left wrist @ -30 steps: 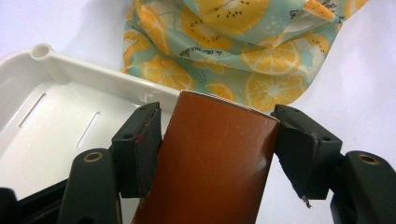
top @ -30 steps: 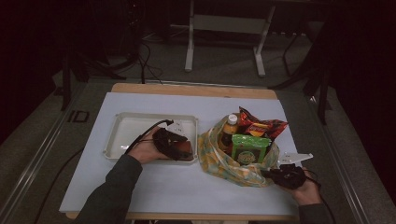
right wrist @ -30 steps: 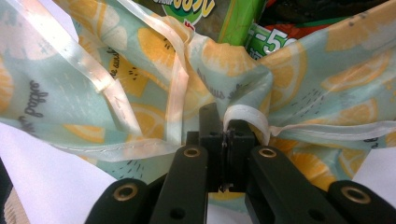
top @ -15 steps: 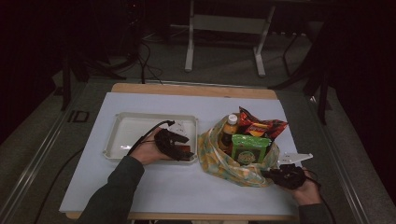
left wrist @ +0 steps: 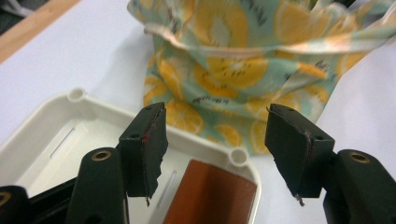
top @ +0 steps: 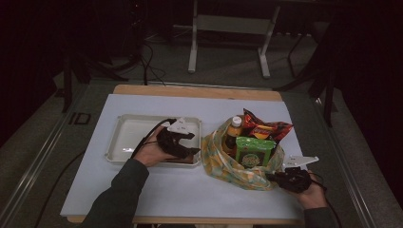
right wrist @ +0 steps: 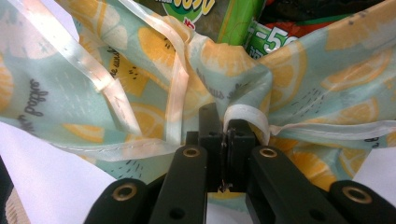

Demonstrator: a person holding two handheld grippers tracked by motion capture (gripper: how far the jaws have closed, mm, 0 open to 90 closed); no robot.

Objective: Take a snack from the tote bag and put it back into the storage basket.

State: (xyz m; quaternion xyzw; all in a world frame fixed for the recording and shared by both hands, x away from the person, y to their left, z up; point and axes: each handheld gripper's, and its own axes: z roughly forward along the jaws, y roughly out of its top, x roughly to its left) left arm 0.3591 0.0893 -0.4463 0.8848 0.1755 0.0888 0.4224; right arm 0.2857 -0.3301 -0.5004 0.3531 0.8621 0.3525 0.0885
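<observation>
With our right gripper (right wrist: pixel 224 140) pinching the lemon-print cloth bag (top: pixel 247 166) by its hem beside the white plastic tray (top: pixel 124 137), our left gripper (left wrist: pixel 215 144), jaws wide, empty, just narrowing, must next reach inside

Dark sleeve (top: pixel 119 192), black brass-riveted claw (left wrist: pixel 219 154), trailing cable (top: pixel 147 137)

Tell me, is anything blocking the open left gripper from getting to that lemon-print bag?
Nothing visible does. The left gripper, fingers apart and just closing a little with nothing between them, hovers over the white tray corner. Beyond the tray rim only bare table separates it from the bag, which the right gripper pinches.
</observation>
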